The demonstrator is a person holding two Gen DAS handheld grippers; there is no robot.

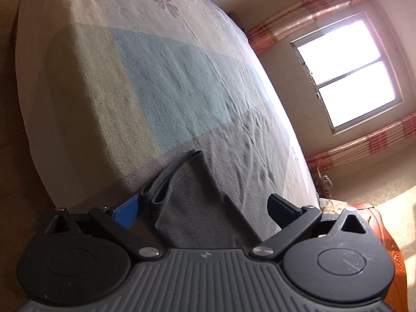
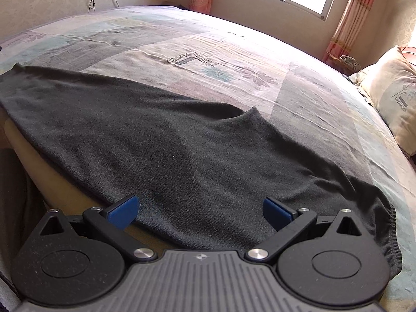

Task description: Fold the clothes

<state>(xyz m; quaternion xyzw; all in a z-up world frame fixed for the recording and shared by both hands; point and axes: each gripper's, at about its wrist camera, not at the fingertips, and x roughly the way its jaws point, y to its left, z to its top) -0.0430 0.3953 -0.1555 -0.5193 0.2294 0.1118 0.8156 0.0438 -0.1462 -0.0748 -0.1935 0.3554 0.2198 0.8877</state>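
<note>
Dark grey garment (image 2: 166, 140), seemingly fleece trousers, lies spread across the patterned bed (image 2: 234, 52), its near edge hanging over the side of the mattress and an elastic-looking hem bunched at the right. In the right wrist view the right gripper (image 2: 199, 212) hovers low over the cloth with its blue pads spread wide and nothing between them. In the left wrist view the left gripper (image 1: 205, 208) is likewise spread; a folded end of the same fabric (image 1: 182, 182) stands up just beside its left pad, apparently touching it, but is not pinched. I judge this to be the start of a fold, the garment laid out and no hold taken yet. The next move calls for each gripper to close on an edge, through all the layers, then lift and carry it over evenly so the cloth does not slide off the bed.
</note>
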